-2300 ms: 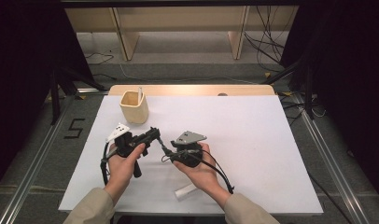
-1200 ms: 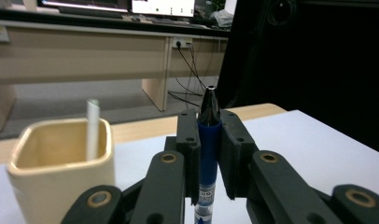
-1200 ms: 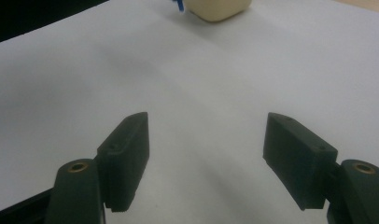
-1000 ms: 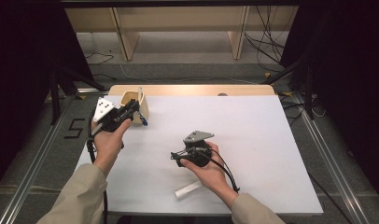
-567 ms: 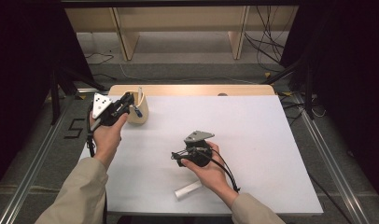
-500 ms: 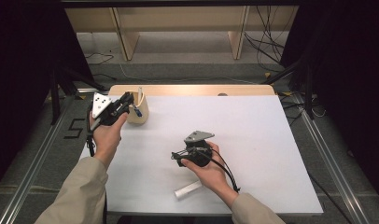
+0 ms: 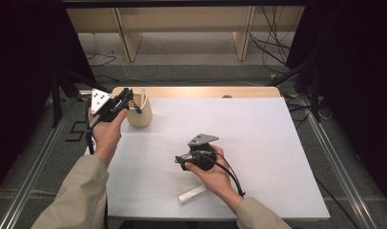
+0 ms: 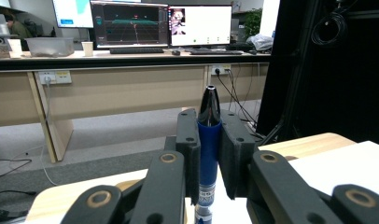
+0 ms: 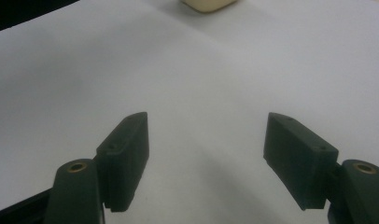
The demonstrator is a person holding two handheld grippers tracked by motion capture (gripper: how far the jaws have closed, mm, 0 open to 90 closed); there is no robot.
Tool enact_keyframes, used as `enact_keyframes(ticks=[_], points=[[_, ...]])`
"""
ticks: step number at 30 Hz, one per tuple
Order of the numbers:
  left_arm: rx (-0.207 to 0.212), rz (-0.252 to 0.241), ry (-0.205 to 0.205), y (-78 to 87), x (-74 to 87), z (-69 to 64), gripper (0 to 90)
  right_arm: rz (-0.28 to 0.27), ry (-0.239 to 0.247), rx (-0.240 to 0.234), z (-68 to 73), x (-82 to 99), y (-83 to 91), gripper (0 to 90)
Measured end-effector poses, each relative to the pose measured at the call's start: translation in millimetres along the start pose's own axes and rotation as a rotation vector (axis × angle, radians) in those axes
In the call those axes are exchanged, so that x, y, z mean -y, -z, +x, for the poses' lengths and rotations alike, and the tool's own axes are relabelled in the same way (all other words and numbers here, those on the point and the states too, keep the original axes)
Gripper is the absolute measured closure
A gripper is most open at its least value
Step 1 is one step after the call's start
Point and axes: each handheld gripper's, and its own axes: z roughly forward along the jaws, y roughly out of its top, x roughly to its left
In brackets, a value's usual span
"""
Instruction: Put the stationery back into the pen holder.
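Where the table's far left corner lies, the left gripper [image 7: 127,98] is seen raised beside the cream cup [image 7: 140,112], its jaws pressed together on a blue pen [image 8: 209,140] with a black tip. Upright between the pads the pen is held, tip uppermost in the left gripper view; small print is noted low on its barrel, too blurred to be read. Near the table's middle, the right gripper [image 7: 181,161] is held low over the white tabletop [image 7: 258,138], its jaws spread wide with nothing between them. A white cylindrical piece [image 7: 191,194] is recorded lying near the table's near edge, apart from both grippers
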Motion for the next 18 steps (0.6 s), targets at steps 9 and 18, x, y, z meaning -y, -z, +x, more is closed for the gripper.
enact_keyframes(ticks=[9,18], points=[[-0.016,-0.008,-0.022,-5.6,-7.3,2.4,79.4,0.002,-0.004,0.000,0.3,0.2,-0.3,31.4],[-0.046,-0.007,-0.055,-14.9,-3.7,5.4,79.4,0.002,-0.002,-0.001,0.6,0.5,-0.8,31.3]])
